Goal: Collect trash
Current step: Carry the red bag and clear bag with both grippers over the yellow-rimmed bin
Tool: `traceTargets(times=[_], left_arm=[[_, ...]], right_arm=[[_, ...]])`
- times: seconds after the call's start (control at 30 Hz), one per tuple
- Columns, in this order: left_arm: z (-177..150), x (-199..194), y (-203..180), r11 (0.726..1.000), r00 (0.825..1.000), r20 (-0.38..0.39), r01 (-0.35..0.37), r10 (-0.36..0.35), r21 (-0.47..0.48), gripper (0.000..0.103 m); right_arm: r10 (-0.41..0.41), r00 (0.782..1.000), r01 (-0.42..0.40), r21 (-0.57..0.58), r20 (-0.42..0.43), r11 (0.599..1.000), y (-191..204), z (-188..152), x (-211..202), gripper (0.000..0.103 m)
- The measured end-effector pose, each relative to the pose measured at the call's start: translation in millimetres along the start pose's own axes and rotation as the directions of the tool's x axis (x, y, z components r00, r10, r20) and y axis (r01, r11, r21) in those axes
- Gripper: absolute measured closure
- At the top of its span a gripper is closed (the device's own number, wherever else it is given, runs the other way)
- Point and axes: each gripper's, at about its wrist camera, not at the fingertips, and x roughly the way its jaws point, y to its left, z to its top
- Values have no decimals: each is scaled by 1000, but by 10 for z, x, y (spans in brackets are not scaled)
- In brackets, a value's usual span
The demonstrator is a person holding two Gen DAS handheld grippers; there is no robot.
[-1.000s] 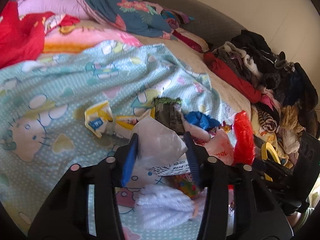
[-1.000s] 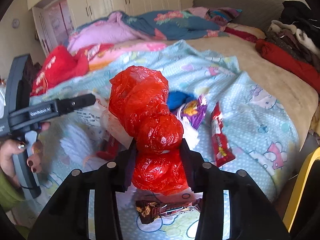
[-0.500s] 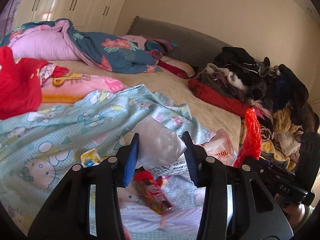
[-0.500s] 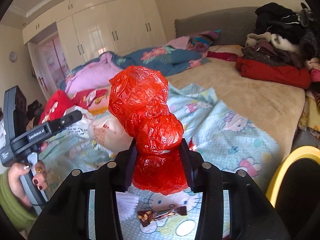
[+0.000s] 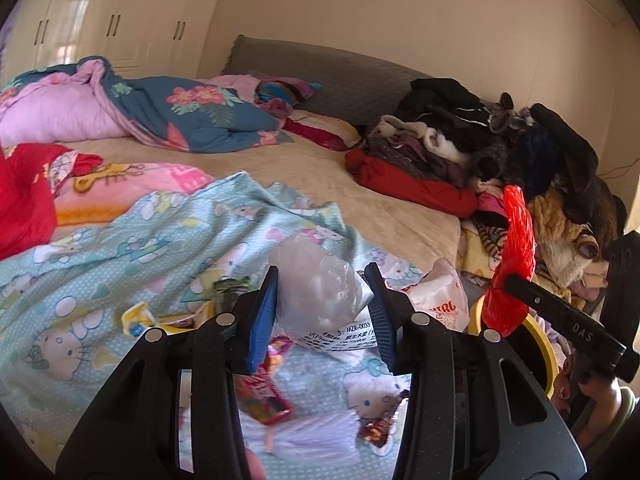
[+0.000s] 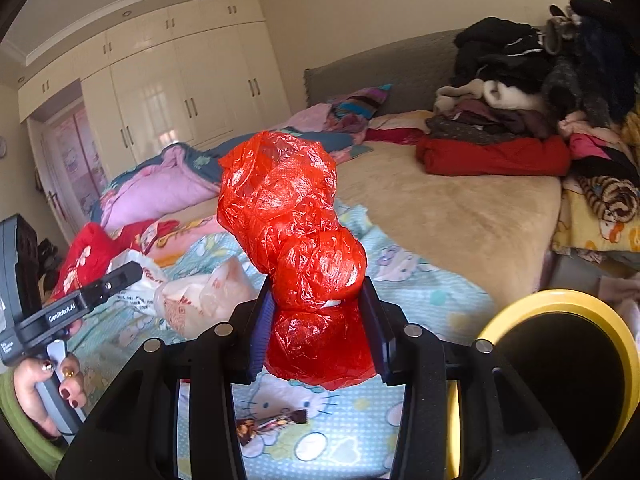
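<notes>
My left gripper [image 5: 322,304] is shut on a crumpled clear plastic bag [image 5: 316,288] with a printed white label, held above the Hello Kitty blanket [image 5: 120,264]. A white bag with red print [image 5: 440,300] sticks out just right of its fingers. My right gripper [image 6: 318,320] is shut on a crumpled red plastic bag [image 6: 296,240], which stands up tall between the blue pads. In the left wrist view the red bag [image 5: 514,264] shows at the right. The right wrist view has the left gripper [image 6: 100,292] at the left, a hand on its grip.
A yellow-rimmed bin [image 6: 560,300] stands off the bed's near corner, right of the red bag. Loose wrappers lie on the blanket: a candy wrapper [image 6: 272,424], a red snack packet [image 5: 264,392], a yellow wrapper [image 5: 138,316]. Piled clothes [image 5: 500,140] crowd the bed's right side.
Both grippers have risen from the blanket with their bags still held. The wrappers have dropped lower in both views, and the yellow-rimmed bin has come further into the right wrist view.
</notes>
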Motion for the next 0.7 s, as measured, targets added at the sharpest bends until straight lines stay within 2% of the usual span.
traceTargets(times=[0.7], left_arm=[[-113, 145, -801, 990, 996, -38, 82, -78, 112, 69]], right_arm=[[-104, 992, 94, 138, 67, 986, -706, 39, -593, 63]])
